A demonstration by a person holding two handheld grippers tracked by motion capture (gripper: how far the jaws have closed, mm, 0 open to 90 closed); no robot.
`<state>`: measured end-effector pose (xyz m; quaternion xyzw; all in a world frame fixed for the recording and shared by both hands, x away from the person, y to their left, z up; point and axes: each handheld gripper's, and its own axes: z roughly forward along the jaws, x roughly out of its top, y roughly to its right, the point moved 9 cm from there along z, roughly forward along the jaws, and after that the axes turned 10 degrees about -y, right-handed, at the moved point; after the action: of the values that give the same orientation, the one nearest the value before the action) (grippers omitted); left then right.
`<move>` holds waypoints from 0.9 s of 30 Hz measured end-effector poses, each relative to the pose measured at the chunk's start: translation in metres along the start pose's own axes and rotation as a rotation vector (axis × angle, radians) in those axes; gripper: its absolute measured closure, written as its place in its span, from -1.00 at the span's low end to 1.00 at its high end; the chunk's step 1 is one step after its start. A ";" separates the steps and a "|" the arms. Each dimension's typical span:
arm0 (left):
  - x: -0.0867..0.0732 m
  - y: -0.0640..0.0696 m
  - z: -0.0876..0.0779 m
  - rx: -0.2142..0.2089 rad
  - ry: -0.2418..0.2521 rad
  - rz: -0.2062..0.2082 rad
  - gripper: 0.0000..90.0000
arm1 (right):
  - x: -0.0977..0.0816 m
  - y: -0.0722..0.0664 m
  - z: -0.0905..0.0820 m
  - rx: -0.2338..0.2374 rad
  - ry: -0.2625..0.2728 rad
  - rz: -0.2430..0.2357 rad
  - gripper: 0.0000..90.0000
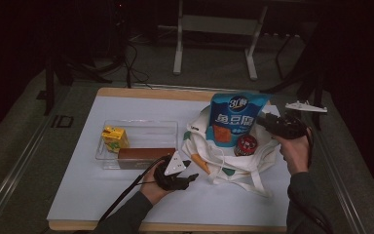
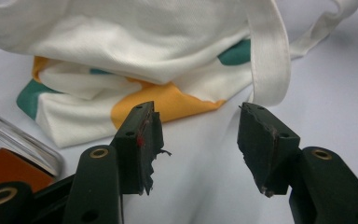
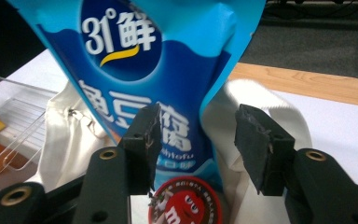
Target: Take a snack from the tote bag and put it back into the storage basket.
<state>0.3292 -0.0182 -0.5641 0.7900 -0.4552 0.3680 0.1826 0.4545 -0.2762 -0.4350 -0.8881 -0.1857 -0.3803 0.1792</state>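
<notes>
A white tote bag with orange and green patches lies on the table's right half. A blue pouch stands upright in its mouth, and a red-lidded tub sits beside the pouch. My right gripper is at the pouch's right edge, jaws open. In the right gripper view the pouch and the tub lie just past my open right gripper, with no pad pressing on them. My left gripper is low at the bag's left corner. It stands open and empty before the bag and its strap.
A clear tray at centre left holds a yellow carton and a brown box. The tray's corner sits close to my left jaw. The white table cover ends at a wooden front edge.
</notes>
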 end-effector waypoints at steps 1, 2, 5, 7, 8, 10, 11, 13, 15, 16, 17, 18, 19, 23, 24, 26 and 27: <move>-0.004 0.001 0.003 -0.003 0.001 -0.002 0.03 | 0.004 0.000 0.004 0.033 0.006 0.017 0.08; -0.004 0.001 0.003 -0.003 0.001 -0.002 0.03 | 0.004 0.000 0.004 0.033 0.006 0.017 0.08; -0.008 0.004 0.009 -0.017 0.001 0.007 0.02 | 0.013 -0.002 0.011 0.055 0.006 0.020 0.04; -0.011 0.005 0.012 -0.017 -0.008 0.006 0.02 | 0.016 -0.001 0.015 0.043 -0.003 0.017 0.03; -0.011 0.005 0.012 -0.017 -0.008 0.006 0.02 | 0.016 -0.001 0.015 0.043 -0.003 0.017 0.03; -0.013 0.007 0.016 -0.021 -0.016 0.008 0.01 | 0.021 0.000 0.020 0.040 -0.004 0.021 0.00; -0.014 0.008 0.017 -0.017 -0.021 0.018 0.01 | 0.021 0.000 0.020 0.040 -0.004 0.021 0.00; -0.012 0.010 0.016 -0.021 -0.008 0.025 0.01 | 0.027 0.002 0.022 0.077 0.011 0.036 -0.02; -0.012 0.010 0.016 -0.017 -0.007 0.028 0.01 | 0.029 0.003 0.024 0.102 0.013 0.036 -0.02; -0.013 0.010 0.016 -0.014 -0.006 0.031 0.01 | 0.029 0.003 0.024 0.102 0.013 0.036 -0.02; -0.012 0.010 0.016 -0.012 -0.002 0.033 0.01 | 0.032 0.004 0.026 0.129 0.021 0.044 -0.02; -0.012 0.011 0.015 -0.007 0.002 0.039 0.01 | 0.033 0.004 0.027 0.136 0.026 0.046 -0.02; -0.012 0.011 0.015 -0.009 0.003 0.040 0.01 | 0.033 0.004 0.028 0.144 0.026 0.046 -0.02; -0.012 0.011 0.015 -0.017 0.008 0.034 0.01 | 0.033 -0.002 0.034 0.139 -0.002 0.012 -0.04; -0.012 0.011 0.015 -0.017 0.009 0.033 0.01 | 0.034 -0.003 0.036 0.132 -0.009 0.002 -0.04; -0.012 0.011 0.014 -0.016 0.010 0.034 0.01 | 0.034 -0.008 0.037 0.149 -0.015 -0.010 0.00; -0.012 0.011 0.014 -0.016 0.010 0.036 0.01 | 0.034 -0.008 0.037 0.149 -0.015 -0.010 0.00</move>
<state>0.3221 -0.0256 -0.5834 0.7783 -0.4715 0.3714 0.1843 0.4954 -0.2458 -0.4325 -0.8742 -0.2190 -0.3598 0.2415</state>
